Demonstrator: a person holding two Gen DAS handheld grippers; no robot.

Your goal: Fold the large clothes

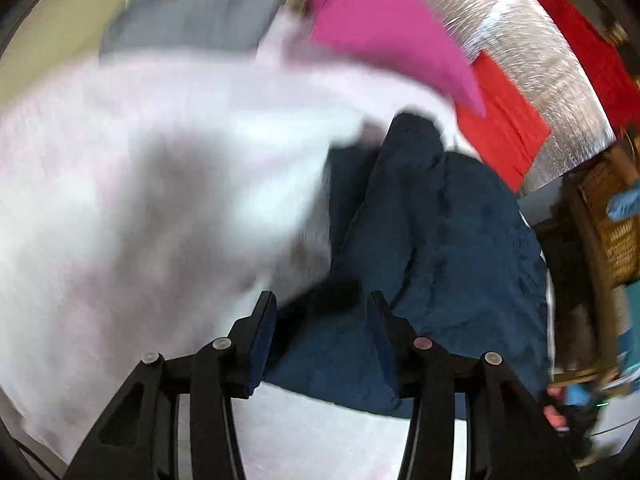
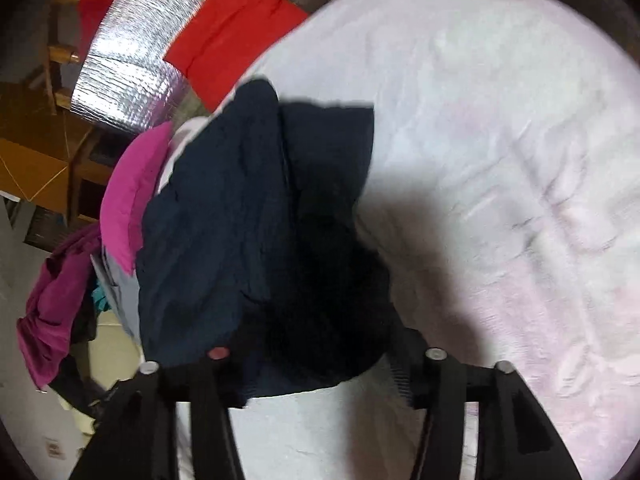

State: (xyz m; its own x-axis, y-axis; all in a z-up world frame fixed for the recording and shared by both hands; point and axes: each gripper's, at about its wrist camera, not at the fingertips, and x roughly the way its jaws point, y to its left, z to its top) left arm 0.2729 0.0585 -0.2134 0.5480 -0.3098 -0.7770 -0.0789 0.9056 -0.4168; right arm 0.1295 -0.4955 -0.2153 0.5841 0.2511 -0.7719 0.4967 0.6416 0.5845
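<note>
- Left wrist view: the left gripper (image 1: 322, 312) is seen angled steeply down over a surface spread with a pale pink-white cover (image 1: 120, 184). Its jaws are held partly apart, and no pad is seen pressing on cloth.
- The dark navy garment (image 1: 440, 248) is shown lying crumpled just ahead of and between the jaws, stretching away to the right of them. A magenta cloth (image 1: 380, 24) and a folded red cloth (image 1: 500, 128) are seen beyond it.
- Right wrist view: the right gripper (image 2: 316, 344) is likewise tilted down. The navy garment is bunched over its left finger and fills the gap; whether the jaws grip it cannot be told.
- No readable writing is shown in either view.
</note>
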